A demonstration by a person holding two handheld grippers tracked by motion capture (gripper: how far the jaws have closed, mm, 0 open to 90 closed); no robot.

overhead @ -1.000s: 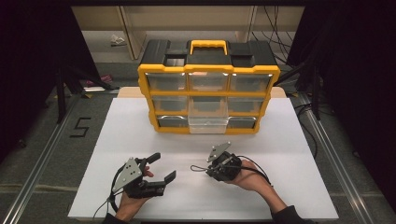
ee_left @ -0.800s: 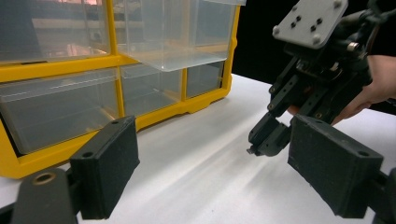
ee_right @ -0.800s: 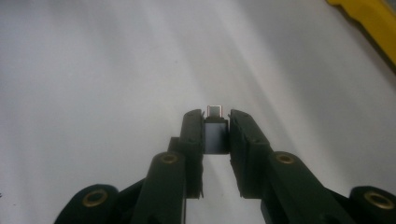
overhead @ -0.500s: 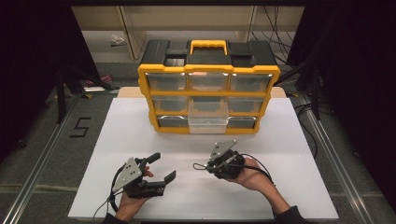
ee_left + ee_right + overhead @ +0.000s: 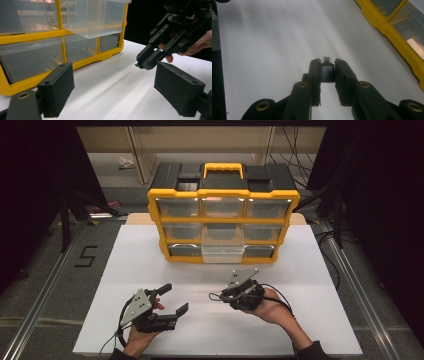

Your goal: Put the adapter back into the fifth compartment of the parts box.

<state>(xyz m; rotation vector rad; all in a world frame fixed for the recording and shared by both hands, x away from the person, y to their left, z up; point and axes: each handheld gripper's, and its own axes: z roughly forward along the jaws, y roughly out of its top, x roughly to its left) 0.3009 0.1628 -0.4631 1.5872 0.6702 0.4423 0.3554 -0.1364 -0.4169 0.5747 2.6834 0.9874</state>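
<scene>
The right hand-held gripper (image 5: pixel 327 65) was clamped on a small black adapter (image 5: pixel 327 71) above the white bench (image 5: pixel 274 50), near the yellow drawer cabinet (image 5: pixel 223 222). Its long axis ran along the jaws, metal plug forward. The narrow grip could probably let it twist or drop. The left hand-held gripper (image 5: pixel 113 86) stood open, empty.

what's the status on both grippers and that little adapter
Right gripper shut on small black adapter, above the white table. Left gripper open, empty. Bottom middle drawer of the yellow organizer pulled out; path clear.
</scene>
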